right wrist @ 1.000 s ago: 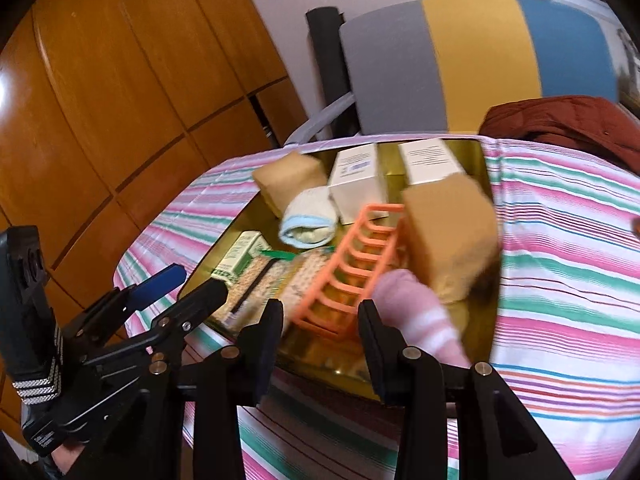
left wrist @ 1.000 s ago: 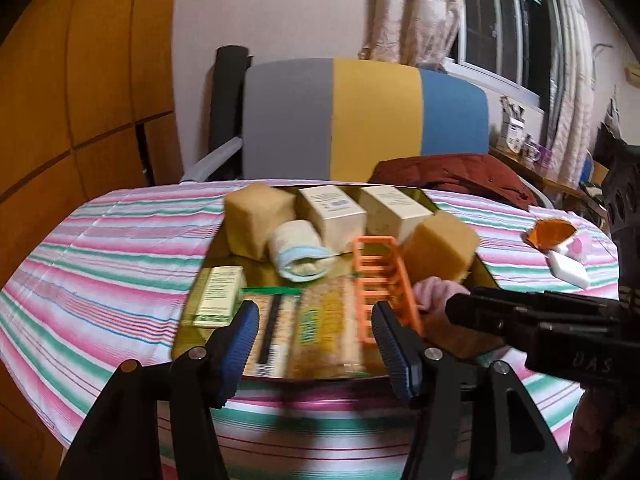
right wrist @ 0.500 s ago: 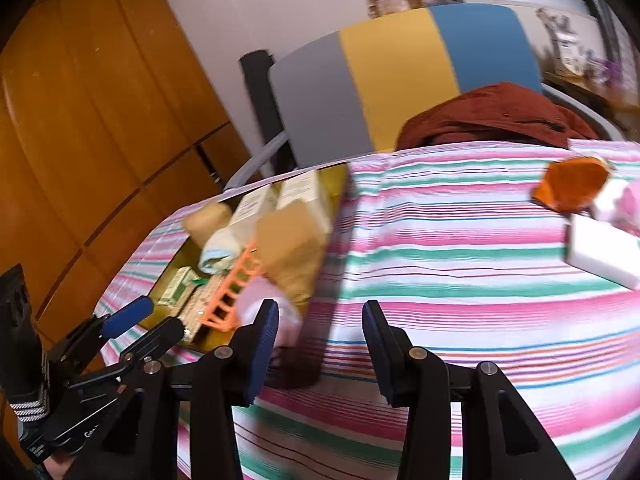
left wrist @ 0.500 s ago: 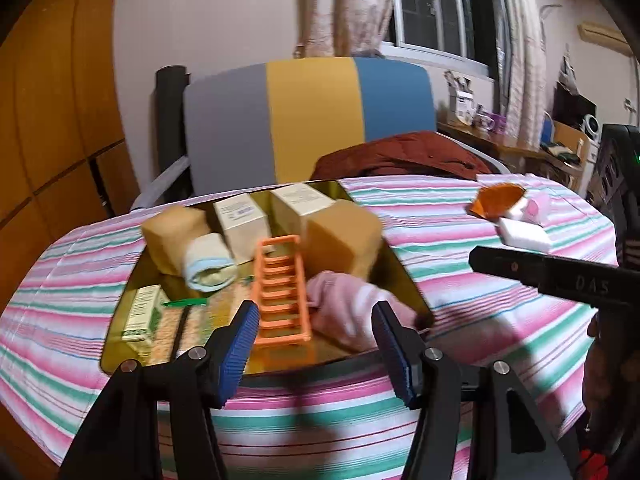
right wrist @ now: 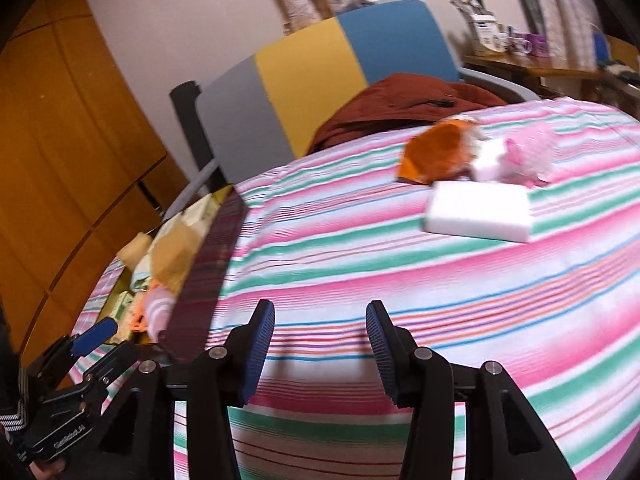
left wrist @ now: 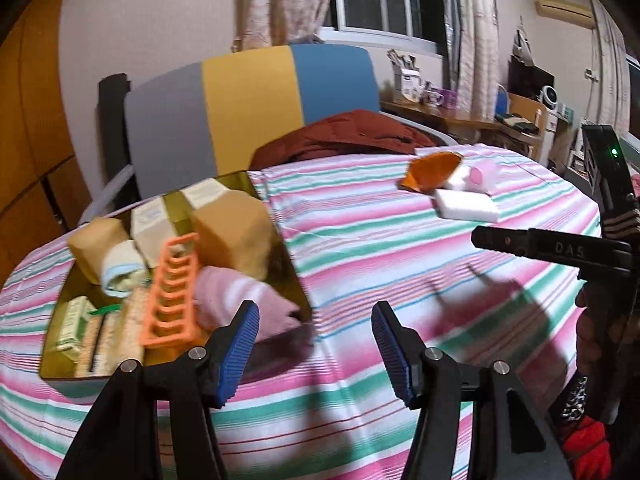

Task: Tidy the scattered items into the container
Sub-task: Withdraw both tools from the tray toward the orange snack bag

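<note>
A gold tray [left wrist: 52, 364] at the table's left holds boxes, tan blocks, an orange rack [left wrist: 170, 288] and a pink rolled cloth [left wrist: 244, 300]. At the far right of the striped cloth lie a white block [right wrist: 478, 216], an orange packet [right wrist: 434, 154] and a pink fluffy item [right wrist: 528, 152]. My left gripper [left wrist: 315, 350] hangs open over the tray's near right corner, nothing between its fingers. My right gripper [right wrist: 320, 354] hovers over bare striped cloth short of the white block; its jaws are opening and hold nothing. The tray [right wrist: 218, 216] shows at the left of the right wrist view.
A chair with grey, yellow and blue back [left wrist: 248, 108] stands behind the table with a dark red jacket [left wrist: 352, 136] on it. Wooden cabinets [right wrist: 60, 152] fill the left side. A cluttered desk [left wrist: 460, 116] sits by the window at back right.
Both grippers swung right, away from the tray toward the scattered items. The right gripper left the pink cloth in the tray and its jaws widened; the left gripper's gap stayed the same.
</note>
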Available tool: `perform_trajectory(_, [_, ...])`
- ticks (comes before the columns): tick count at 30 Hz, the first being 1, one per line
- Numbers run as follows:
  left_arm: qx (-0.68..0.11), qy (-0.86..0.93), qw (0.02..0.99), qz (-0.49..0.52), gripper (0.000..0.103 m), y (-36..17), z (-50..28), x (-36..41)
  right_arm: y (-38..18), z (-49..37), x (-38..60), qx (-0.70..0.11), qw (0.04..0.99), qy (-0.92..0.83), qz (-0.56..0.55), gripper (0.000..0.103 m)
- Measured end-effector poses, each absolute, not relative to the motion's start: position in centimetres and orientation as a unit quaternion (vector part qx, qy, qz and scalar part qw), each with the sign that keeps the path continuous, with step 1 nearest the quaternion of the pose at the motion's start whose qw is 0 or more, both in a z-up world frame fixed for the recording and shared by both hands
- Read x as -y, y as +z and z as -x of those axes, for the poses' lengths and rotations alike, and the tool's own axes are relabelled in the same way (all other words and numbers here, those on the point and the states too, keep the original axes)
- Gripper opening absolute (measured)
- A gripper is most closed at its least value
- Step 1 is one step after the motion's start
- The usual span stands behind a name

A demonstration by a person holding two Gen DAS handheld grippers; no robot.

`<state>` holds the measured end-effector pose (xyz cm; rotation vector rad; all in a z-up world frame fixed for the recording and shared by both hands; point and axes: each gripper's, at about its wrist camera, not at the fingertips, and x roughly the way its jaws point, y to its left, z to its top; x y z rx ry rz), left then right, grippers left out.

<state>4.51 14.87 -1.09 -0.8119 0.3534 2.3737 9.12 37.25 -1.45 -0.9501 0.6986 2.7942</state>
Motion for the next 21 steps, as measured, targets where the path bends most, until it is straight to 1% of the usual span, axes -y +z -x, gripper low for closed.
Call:
perform_trajectory(8, [-0.158, 0.872, 0.334, 0.321, 0.06, -3.4, -5.8, -18.3, -2.6, -11.3, -41.3, -0.223, 0.111, 0.912, 0.326, 0.054])
perform_trajectory(10, [-0.164, 0.866, 0.342, 0.325, 0.06, -3.9, -6.0, -18.9, -2.5, -11.3, -42.2, -0.207, 0.119, 0.911, 0.336, 0.06])
perform_trajectory(11, [-0.168, 0.864, 0.345, 0.326, 0.06, -4.2, -6.1, -19.2, -2.4, -11.2, -42.6, -0.194, 0.119, 0.911, 0.343, 0.061])
perform_trajectory(15, [-0.175, 0.856, 0.353, 0.334, 0.06, -5.1, -6.2, -20.0, -1.6, -10.1, -44.0, -0.149, 0.106, 0.909, 0.374, 0.069])
perform_trajectory(20, [-0.178, 0.851, 0.357, 0.341, 0.06, -5.8, -5.9, -20.5, 0.2, -7.9, -45.5, -0.091, 0.066, 0.9, 0.421, 0.071])
perform_trajectory(21, [-0.175, 0.851, 0.359, 0.341, 0.06, -5.8, -5.8, -20.5, 0.5, -7.5, -45.7, -0.081, 0.057, 0.898, 0.428, 0.075])
